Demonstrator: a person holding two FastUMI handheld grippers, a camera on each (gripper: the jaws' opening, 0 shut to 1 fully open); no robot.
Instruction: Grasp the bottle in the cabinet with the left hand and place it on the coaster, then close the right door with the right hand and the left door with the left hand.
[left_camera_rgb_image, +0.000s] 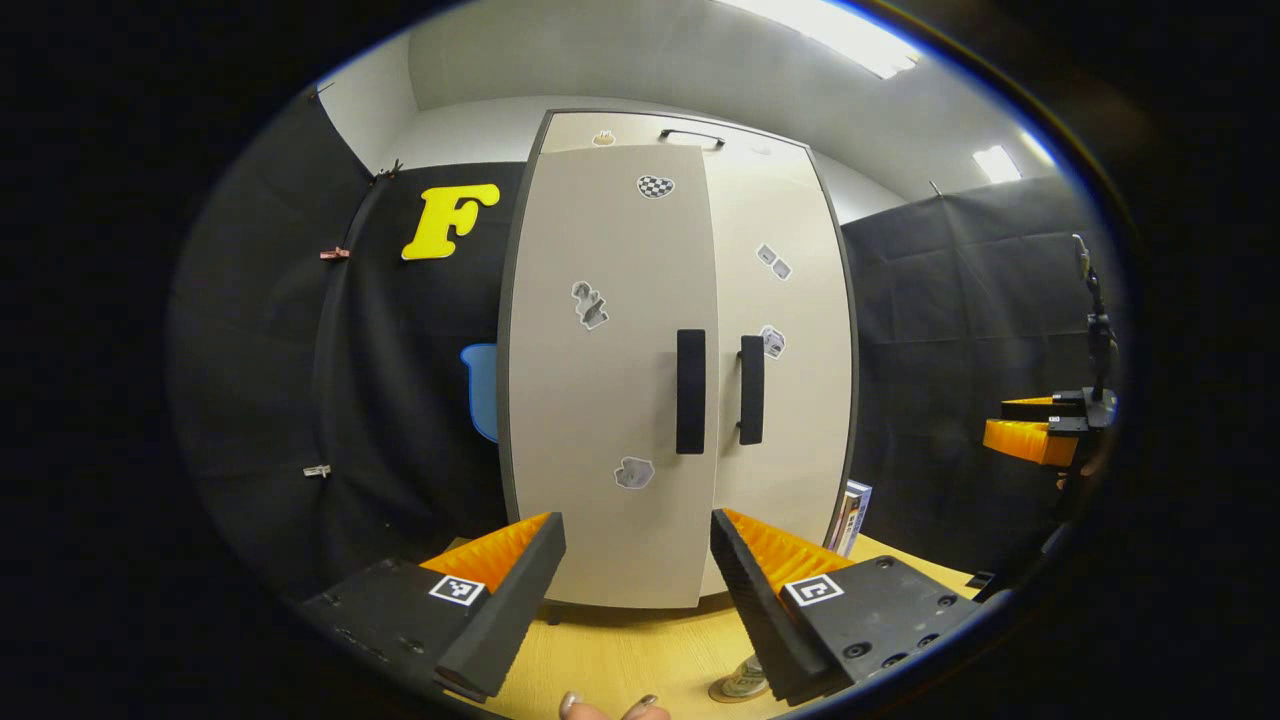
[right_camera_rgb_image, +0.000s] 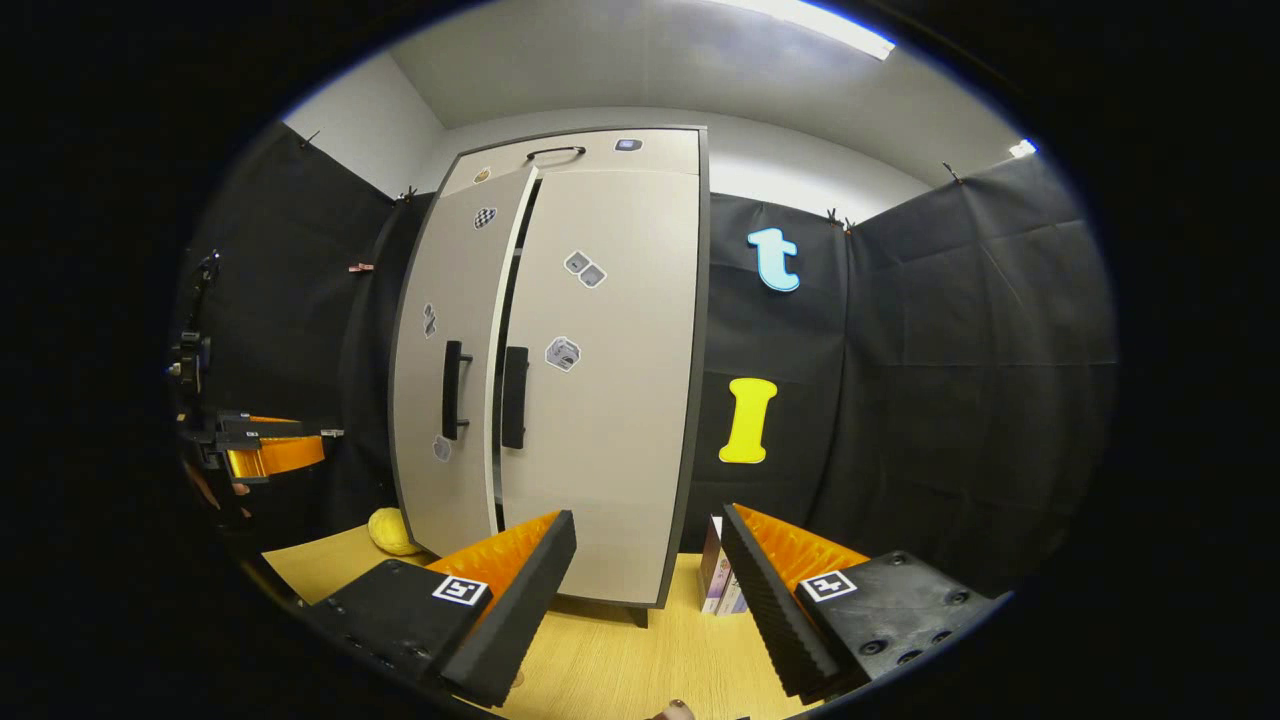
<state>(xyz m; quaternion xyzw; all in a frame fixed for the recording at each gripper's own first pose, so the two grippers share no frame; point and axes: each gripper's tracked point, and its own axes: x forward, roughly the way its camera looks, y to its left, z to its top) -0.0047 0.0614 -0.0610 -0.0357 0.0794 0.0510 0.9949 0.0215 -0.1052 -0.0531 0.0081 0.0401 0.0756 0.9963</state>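
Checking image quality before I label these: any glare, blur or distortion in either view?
Left gripper view: sharp; fisheye bows the cabinet edges outward; ceiling light blows out at top, no glare on the doors. Right gripper view: also sharp; same barrel bowing; ceiling light strip clipped white; table evenly lit, with soft shadow under the cabinet base.

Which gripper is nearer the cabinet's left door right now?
Left. The left gripper faces the ajar left door head-on, its open fingers framing the door's lower edge. The right gripper sits off to the side, facing the right door.
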